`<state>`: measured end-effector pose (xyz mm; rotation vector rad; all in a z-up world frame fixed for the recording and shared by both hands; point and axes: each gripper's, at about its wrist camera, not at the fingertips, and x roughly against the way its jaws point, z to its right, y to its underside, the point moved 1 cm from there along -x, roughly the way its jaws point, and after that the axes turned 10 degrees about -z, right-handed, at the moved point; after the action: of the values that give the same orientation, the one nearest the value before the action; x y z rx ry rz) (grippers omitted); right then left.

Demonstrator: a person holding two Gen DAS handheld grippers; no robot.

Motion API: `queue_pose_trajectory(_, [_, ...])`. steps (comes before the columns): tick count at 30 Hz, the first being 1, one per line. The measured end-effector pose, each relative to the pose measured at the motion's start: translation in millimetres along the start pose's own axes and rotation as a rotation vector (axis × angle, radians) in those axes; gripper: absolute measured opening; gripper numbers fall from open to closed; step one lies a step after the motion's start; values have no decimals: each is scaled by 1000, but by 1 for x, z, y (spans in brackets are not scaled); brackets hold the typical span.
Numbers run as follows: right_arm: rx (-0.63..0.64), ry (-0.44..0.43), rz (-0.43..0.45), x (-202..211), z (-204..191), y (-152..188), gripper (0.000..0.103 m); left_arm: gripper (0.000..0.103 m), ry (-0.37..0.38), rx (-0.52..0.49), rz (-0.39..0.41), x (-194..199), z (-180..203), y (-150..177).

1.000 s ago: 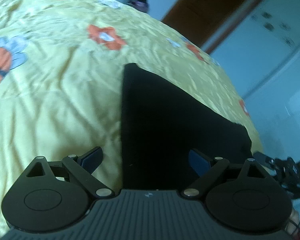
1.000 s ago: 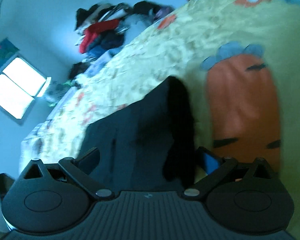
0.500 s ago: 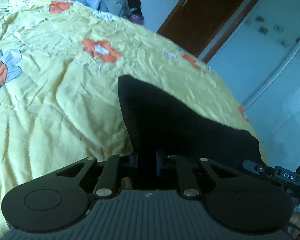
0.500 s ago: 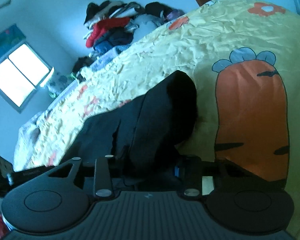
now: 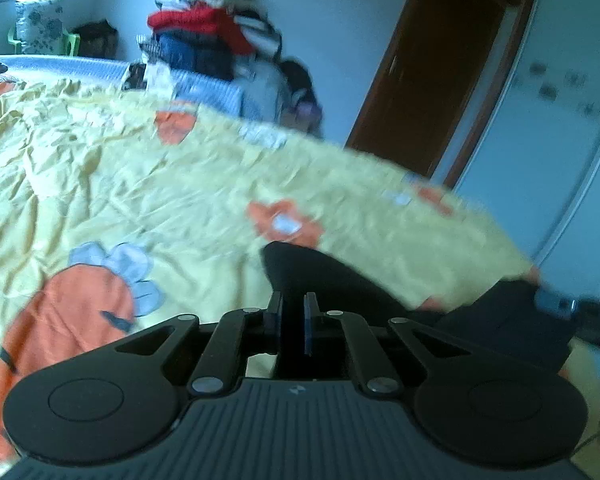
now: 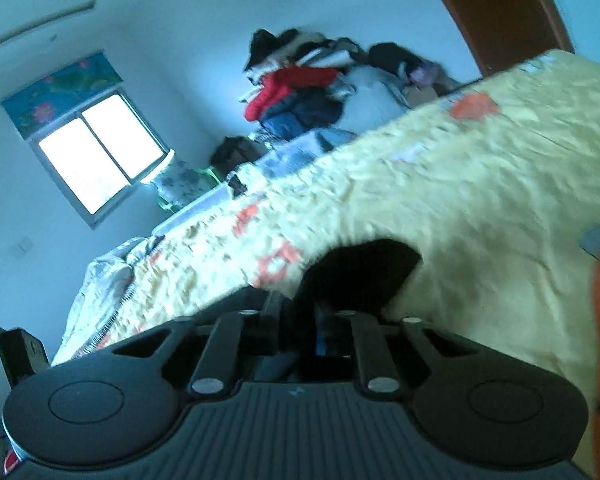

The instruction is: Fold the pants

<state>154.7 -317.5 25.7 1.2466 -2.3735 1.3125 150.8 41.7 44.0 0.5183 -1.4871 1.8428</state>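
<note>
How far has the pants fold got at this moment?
Done: both grips look made, the left gripper and right gripper each shut on the black pants. In hand: the right jaws have just been closing on the fabric. Left: carrying it over the yellow bedspread to fold it.

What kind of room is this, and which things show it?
Most likely a bedroom in a home. A bed with a yellow carrot-print sheet fills the view, a pile of clothes sits beyond it near a window, and a brown wooden door stands behind.
</note>
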Motion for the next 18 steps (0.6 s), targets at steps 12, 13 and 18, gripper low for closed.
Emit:
queue_pose_trajectory(12, [337,386,-10,-35,-68,37,22,71,-147,-66,-8,22,-5,15])
queue_pose_trajectory(13, [310,429,-21,-38,-61,37,31,73,-147,-95,-6,22,2,18])
queue_pose_trajectory(18, [48,473,-63,-19,3,47,74,75,-108,-204,-50,14,27,38])
